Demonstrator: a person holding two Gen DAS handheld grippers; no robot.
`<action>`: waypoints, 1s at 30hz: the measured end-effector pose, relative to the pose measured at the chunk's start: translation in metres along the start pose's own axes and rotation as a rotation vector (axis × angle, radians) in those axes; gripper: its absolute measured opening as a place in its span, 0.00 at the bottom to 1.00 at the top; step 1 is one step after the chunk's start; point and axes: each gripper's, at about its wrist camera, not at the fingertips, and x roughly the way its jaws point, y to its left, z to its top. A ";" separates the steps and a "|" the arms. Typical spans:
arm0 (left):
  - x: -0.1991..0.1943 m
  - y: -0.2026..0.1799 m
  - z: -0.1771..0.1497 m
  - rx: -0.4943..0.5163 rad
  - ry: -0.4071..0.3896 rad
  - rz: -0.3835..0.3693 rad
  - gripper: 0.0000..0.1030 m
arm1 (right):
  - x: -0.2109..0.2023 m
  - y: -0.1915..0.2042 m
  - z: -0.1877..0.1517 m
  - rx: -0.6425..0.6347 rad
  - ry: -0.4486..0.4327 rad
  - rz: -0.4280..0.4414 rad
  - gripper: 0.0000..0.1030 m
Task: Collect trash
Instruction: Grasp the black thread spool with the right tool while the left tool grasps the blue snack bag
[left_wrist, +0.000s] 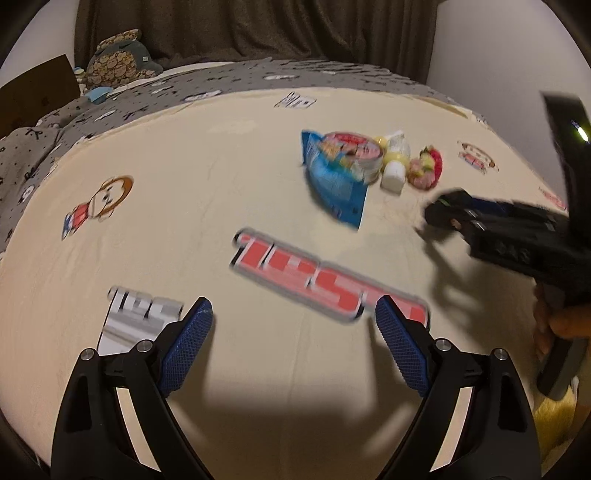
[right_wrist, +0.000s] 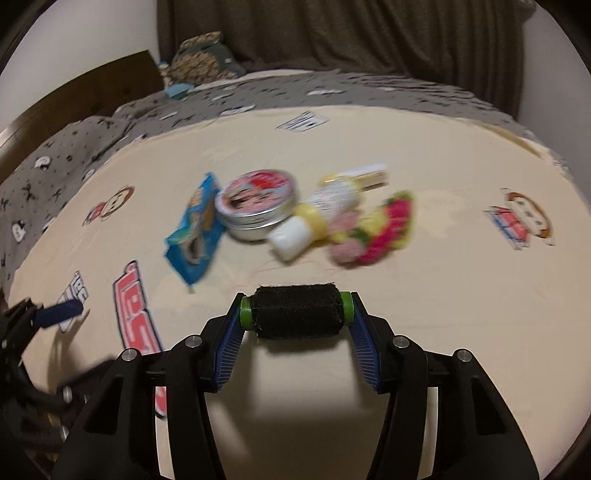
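On the cream bedsheet (left_wrist: 221, 177) lies a small pile: a blue snack wrapper (left_wrist: 336, 184), a round tin (left_wrist: 354, 151), a small white-capped bottle (left_wrist: 395, 162) and a pink-and-green knitted piece (left_wrist: 428, 168). The same pile shows in the right wrist view: the wrapper (right_wrist: 195, 229), the tin (right_wrist: 255, 203), the bottle (right_wrist: 317, 214) and the knitted piece (right_wrist: 373, 229). My left gripper (left_wrist: 293, 321) is open and empty above the sheet, short of the pile. My right gripper (right_wrist: 297, 312) is shut on a black thread spool (right_wrist: 295, 310) with green ends, held in front of the pile; it also shows in the left wrist view (left_wrist: 443, 214).
A grey patterned blanket (left_wrist: 92, 110) and a plush toy (left_wrist: 118, 59) lie at the far side of the bed. A brown curtain (left_wrist: 258, 29) hangs behind. A dark headboard (right_wrist: 92, 92) is at the left. Printed patches (left_wrist: 325, 280) mark the sheet.
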 end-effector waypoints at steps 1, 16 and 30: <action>0.003 -0.003 0.007 -0.001 -0.010 -0.005 0.81 | -0.007 -0.009 -0.003 0.011 -0.010 -0.022 0.54; 0.064 -0.034 0.072 0.022 0.009 0.018 0.34 | -0.045 -0.040 -0.029 0.093 -0.091 0.024 0.54; -0.017 -0.044 0.034 0.096 -0.074 -0.013 0.14 | -0.092 -0.029 -0.041 0.013 -0.123 -0.053 0.54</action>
